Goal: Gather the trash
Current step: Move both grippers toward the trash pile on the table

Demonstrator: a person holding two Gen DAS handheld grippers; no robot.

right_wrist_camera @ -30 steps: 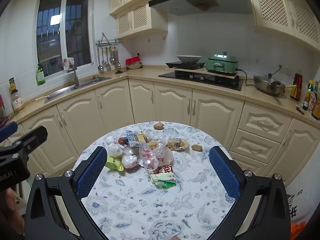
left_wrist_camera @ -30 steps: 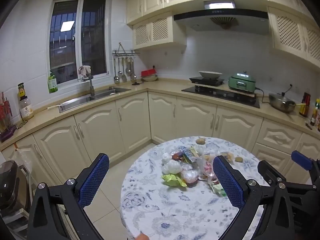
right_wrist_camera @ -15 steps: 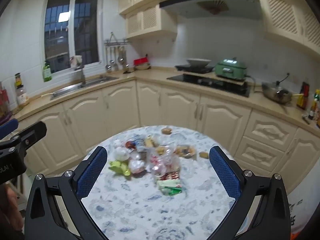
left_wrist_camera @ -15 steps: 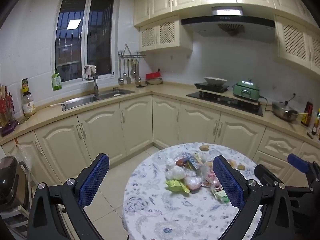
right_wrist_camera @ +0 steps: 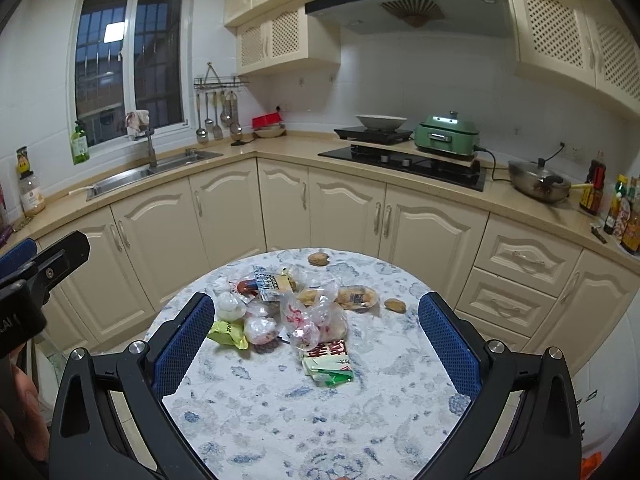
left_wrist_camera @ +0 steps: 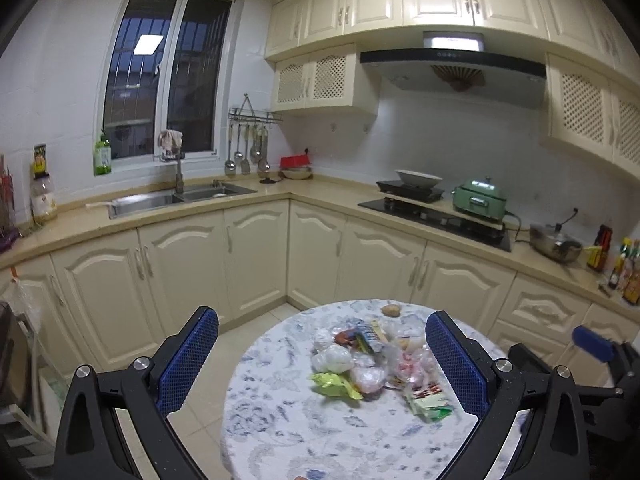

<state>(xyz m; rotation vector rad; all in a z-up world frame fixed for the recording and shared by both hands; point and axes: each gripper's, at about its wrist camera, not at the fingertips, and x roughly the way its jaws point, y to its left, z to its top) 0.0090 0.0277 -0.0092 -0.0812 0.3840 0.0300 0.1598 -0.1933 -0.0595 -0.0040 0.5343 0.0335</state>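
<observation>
We hold both grippers above the near side of a round worktop (right_wrist_camera: 280, 420) covered with a blue-and-white floral cloth. The left gripper (left_wrist_camera: 322, 360) has its jaws spread wide and grips nothing; its blue pads (left_wrist_camera: 188, 360) frame the heap of trash from the left side. The right gripper (right_wrist_camera: 316, 344) is likewise spread wide with nothing between its jaws, and the heap lies in the gap ahead of it.

The trash sits bunched near the middle of the worktop. At its near edge lies a green-and-white wrapper with red characters (right_wrist_camera: 328, 364), flat on the cloth. Just behind it a crumpled clear plastic bag with red print (right_wrist_camera: 312, 316) is piled up, touching the wrapper. To the left lie a yellow-green wrapper (right_wrist_camera: 228, 334), a clear bag with a dark red lump inside (right_wrist_camera: 260, 330) and a white wadded ball (right_wrist_camera: 230, 306). Farther back we see a blue-and-white packet (right_wrist_camera: 268, 280) and a clear tray with a brown pastry (right_wrist_camera: 356, 296). Two small brown lumps lie apart from the heap: one at the far edge (right_wrist_camera: 318, 258), one to the right (right_wrist_camera: 395, 305).

Behind the worktop runs a cream kitchen counter (right_wrist_camera: 280, 146) with a sink (right_wrist_camera: 152, 170), a hob (right_wrist_camera: 404, 162) and a green electric cooker (right_wrist_camera: 446, 134).
</observation>
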